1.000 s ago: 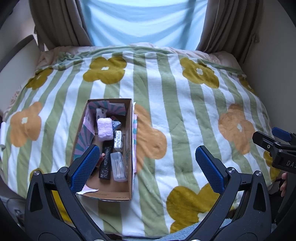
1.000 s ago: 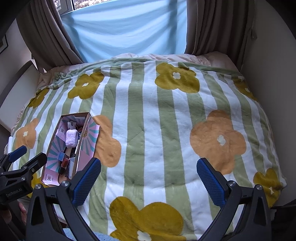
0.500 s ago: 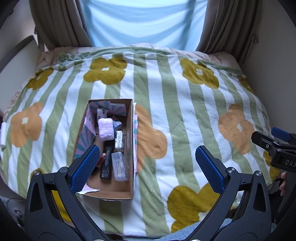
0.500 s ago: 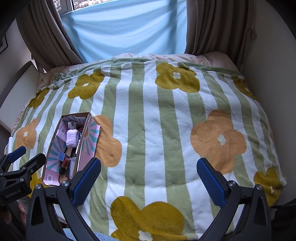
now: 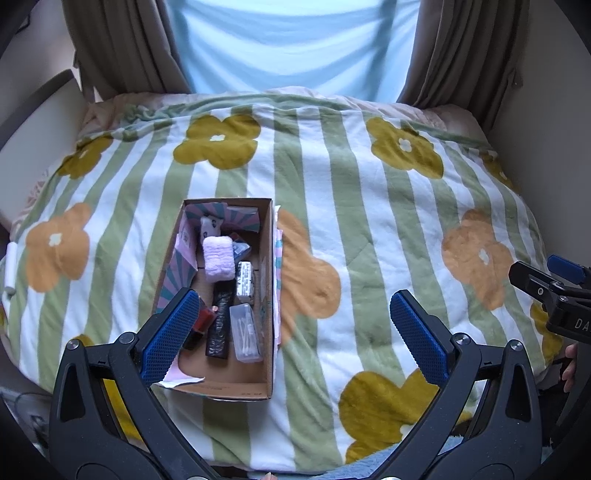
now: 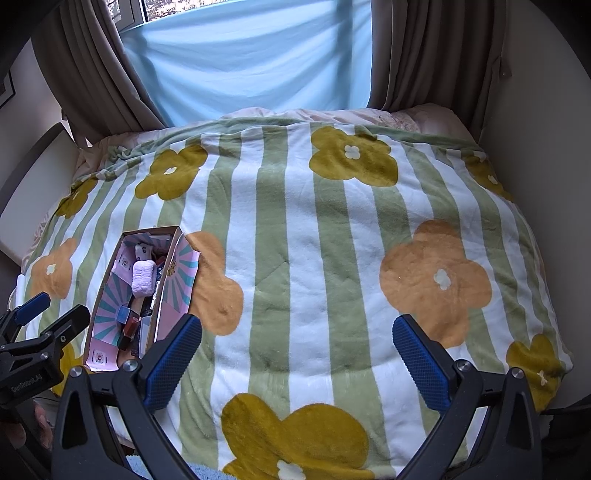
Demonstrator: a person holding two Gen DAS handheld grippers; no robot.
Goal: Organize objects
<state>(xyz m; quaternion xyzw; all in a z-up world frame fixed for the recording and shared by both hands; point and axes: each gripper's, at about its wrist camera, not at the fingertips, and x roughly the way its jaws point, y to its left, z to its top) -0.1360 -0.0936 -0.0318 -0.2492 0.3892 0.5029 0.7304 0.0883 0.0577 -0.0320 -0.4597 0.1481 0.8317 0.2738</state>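
Right gripper spread wide, empty, above striped flower blanket. Cardboard box at lower left, holding lilac fuzzy roll and small items. Left gripper at left edge, just beside box.

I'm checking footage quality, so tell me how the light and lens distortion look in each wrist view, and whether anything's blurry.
Left wrist view: soft, even daylight through the pale blue curtain, no glare; the cardboard box and its contents read sharp; fisheye bends the blanket edges and darkens the corners. Right wrist view: brighter, with sun showing at the window top, same barrel distortion, no motion blur.
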